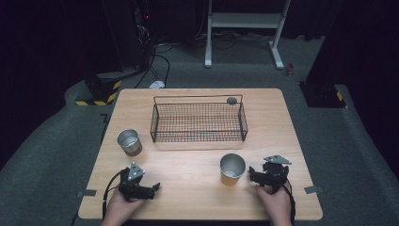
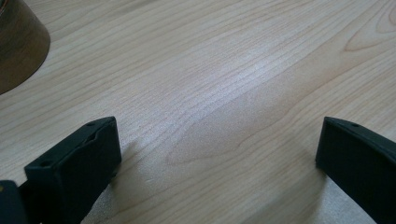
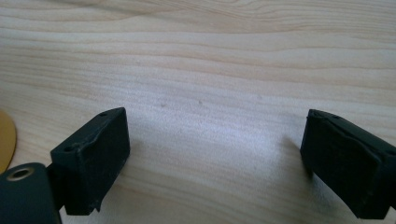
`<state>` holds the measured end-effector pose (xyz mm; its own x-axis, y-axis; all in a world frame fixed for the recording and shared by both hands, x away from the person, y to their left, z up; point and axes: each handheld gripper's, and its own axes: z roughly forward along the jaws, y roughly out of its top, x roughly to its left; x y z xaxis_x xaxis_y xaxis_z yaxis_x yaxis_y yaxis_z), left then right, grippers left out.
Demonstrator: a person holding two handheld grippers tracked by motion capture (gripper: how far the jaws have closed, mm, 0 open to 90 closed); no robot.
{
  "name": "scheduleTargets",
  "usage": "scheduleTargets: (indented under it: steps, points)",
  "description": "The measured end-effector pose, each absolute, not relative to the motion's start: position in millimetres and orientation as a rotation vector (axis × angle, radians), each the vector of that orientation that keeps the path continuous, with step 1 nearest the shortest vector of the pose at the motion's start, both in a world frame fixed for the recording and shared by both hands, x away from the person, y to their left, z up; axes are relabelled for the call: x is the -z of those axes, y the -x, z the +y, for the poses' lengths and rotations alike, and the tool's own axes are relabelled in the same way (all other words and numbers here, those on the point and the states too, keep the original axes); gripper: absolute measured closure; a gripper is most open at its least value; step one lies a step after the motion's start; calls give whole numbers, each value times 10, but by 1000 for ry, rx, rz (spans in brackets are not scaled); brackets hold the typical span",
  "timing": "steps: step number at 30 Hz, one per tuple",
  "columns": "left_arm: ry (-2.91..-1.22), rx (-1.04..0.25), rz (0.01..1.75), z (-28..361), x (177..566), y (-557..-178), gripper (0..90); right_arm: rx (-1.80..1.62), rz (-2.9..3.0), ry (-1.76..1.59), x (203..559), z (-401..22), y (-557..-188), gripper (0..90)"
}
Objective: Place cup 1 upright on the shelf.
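Two metal cups stand upright on the wooden table (image 1: pixel 188 160). One cup (image 1: pixel 129 141) with a brown band is at the left; its side shows in the left gripper view (image 2: pixel 18 46). The other cup (image 1: pixel 232 168), gold at its base, stands right of centre; its gold edge (image 3: pixel 5 140) shows in the right gripper view. My left gripper (image 1: pixel 153 188) rests low near the front left, open, with bare wood between its jaws (image 2: pixel 219 140). My right gripper (image 1: pixel 256 176) sits just right of the gold cup, open and empty (image 3: pixel 215 140).
A black wire basket (image 1: pixel 198 121) stands at the back centre of the table, with a small dark round thing (image 1: pixel 231 100) at its far right rim. Grey carpet, cables and a white stand frame (image 1: pixel 244 28) lie beyond the table.
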<state>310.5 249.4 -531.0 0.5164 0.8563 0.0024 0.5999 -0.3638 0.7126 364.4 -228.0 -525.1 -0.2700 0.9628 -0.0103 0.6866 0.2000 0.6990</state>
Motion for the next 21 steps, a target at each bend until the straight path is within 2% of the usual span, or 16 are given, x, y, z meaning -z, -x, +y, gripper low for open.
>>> scheduleTargets:
  steps: [21]
  points:
    - [-2072,-520,1232,2471,5311,-3122,1,-829,2056,-1512,5250,-2302,-3608,81]
